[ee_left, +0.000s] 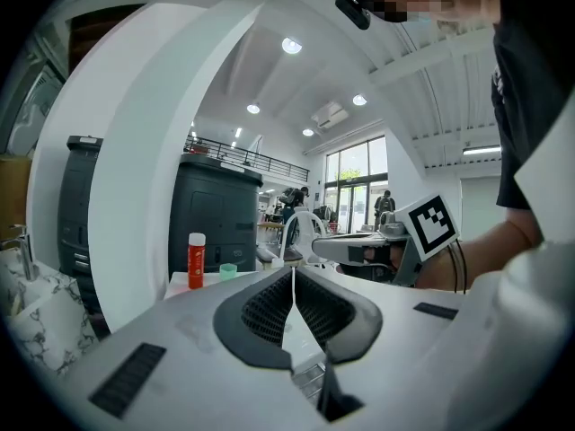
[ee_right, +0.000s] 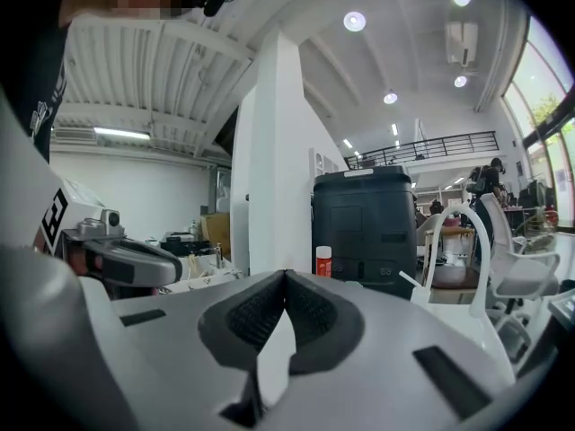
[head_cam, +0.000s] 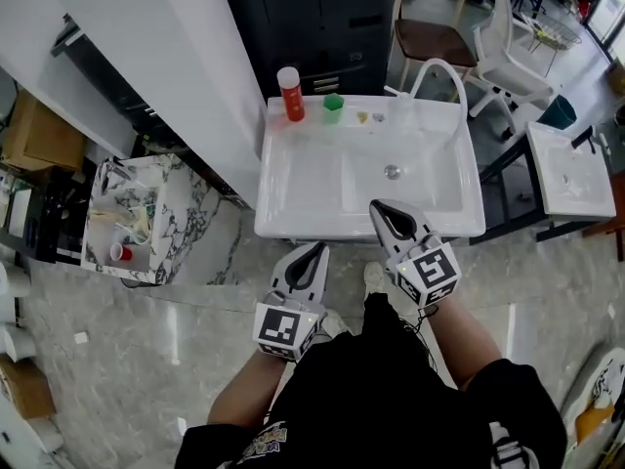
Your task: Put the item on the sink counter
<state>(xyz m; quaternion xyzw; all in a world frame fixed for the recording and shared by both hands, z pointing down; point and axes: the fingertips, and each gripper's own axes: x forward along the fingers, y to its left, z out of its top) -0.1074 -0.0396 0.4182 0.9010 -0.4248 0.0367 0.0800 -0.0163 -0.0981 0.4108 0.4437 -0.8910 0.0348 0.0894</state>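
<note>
A white sink [head_cam: 293, 179] stands in front of me, with a curved white faucet [head_cam: 439, 71] at its back right. On its back ledge stand a red bottle with a white cap [head_cam: 289, 94] and a small green cup [head_cam: 334, 106]. My left gripper [head_cam: 317, 251] is shut and empty, just short of the sink's front edge. Over the front rim, my right gripper [head_cam: 380, 207] is also shut with nothing in it. In the left gripper view the jaws [ee_left: 293, 273] meet, and the bottle [ee_left: 196, 260] and cup [ee_left: 228, 271] show beyond them. The right gripper view shows closed jaws [ee_right: 286, 277] and the bottle [ee_right: 323, 261].
A marble side table [head_cam: 186, 198] at the left holds a faucet, a red cup [head_cam: 121, 253] and small items. A black cabinet [head_cam: 322, 18] stands behind the sink. A second small sink [head_cam: 571, 179] and chairs [head_cam: 508, 42] are at the right. A white wall [head_cam: 156, 37] runs along the left.
</note>
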